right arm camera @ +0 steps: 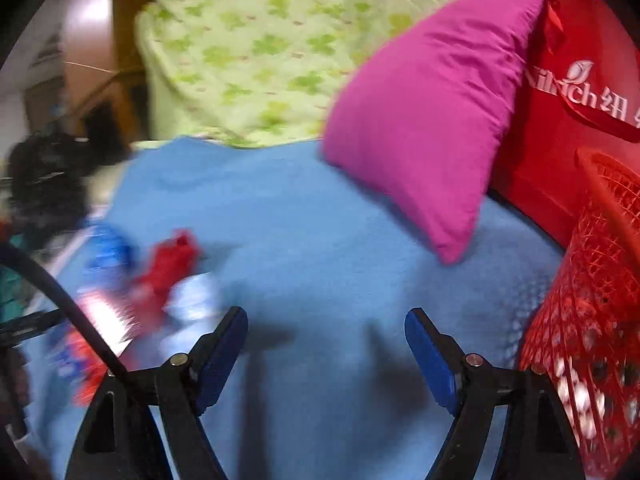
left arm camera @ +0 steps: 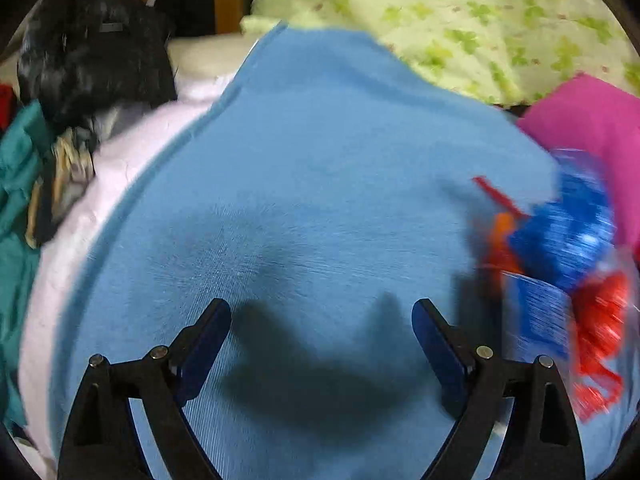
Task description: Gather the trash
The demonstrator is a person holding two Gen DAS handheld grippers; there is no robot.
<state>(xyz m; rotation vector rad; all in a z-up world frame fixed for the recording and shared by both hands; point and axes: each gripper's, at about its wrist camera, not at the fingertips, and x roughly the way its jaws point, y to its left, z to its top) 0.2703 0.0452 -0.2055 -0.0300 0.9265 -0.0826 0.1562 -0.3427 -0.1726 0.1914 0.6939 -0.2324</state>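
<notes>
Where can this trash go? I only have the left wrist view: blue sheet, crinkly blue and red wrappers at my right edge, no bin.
Observer: A red plastic mesh basket stands at the right edge of the right wrist view, on the blue sheet.
Operator: Anything beside it?
Observer: A red bag with white lettering sits behind it, and the magenta pillow leans against that bag.
Operator: Is the right gripper carrying anything?
Observer: No. The right gripper is open with only sheet between its fingers.
Operator: Where are the wrappers from there?
Observer: The blue and red wrappers lie to its left, the basket to its right.
</notes>
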